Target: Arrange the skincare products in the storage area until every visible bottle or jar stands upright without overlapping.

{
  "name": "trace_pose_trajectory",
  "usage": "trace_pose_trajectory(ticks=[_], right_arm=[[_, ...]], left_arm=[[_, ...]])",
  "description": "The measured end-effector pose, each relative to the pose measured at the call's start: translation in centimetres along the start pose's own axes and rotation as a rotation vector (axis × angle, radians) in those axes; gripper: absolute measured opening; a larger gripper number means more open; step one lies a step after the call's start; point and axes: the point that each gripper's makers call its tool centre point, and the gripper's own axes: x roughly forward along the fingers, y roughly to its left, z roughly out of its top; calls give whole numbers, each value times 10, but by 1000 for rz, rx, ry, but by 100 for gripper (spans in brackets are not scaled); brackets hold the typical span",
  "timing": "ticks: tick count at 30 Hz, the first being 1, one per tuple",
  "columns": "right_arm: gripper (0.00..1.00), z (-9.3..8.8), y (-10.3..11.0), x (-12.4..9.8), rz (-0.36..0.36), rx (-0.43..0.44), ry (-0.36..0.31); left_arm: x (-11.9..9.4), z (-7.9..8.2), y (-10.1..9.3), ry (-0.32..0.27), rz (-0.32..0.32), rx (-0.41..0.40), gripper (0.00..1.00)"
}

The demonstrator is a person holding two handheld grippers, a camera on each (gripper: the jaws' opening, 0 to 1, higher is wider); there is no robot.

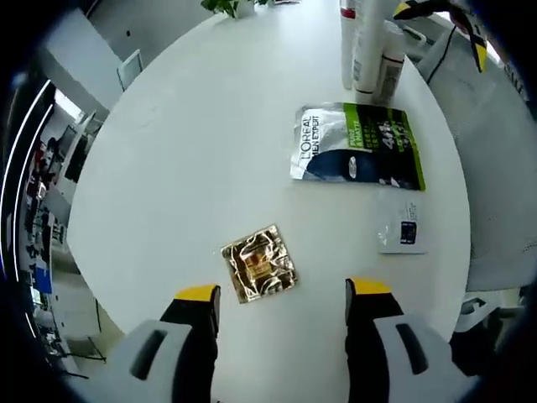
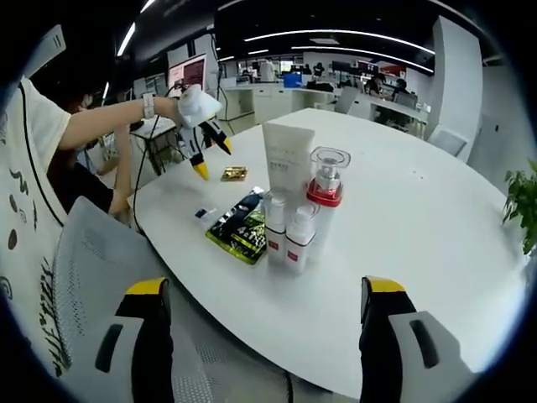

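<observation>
On the round white table (image 1: 185,151), a gold foil sachet (image 1: 259,263) lies flat just ahead of my open left gripper (image 1: 284,295). Beyond it lie a green and black sachet (image 1: 358,145) and a small clear sachet (image 1: 404,230). White bottles (image 1: 369,46) stand upright at the far edge. In the right gripper view a white tube (image 2: 287,164), a red-collared pump bottle (image 2: 325,186) and two small white bottles (image 2: 288,235) stand together upright, with the green sachet (image 2: 242,227) beside them. My right gripper (image 2: 264,304) is open, well short of them. The left gripper (image 2: 201,126) hovers above the gold sachet (image 2: 234,173).
A grey chair (image 2: 92,269) stands at the table's near edge by the person's body. A green plant (image 2: 522,201) sits at the right, and another plant (image 1: 228,7) shows at the far table edge. Desks and screens fill the office behind.
</observation>
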Motion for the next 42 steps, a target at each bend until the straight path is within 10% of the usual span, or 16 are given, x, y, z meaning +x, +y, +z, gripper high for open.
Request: trace_pose_trajectory(ticks=[19, 42], right_arm=[[93, 0, 1, 4, 4, 5, 28], [92, -3, -4, 8, 9, 23, 40]], left_arm=[[28, -26, 29, 97, 23, 51, 61], [40, 3, 34, 69, -14, 96, 58]])
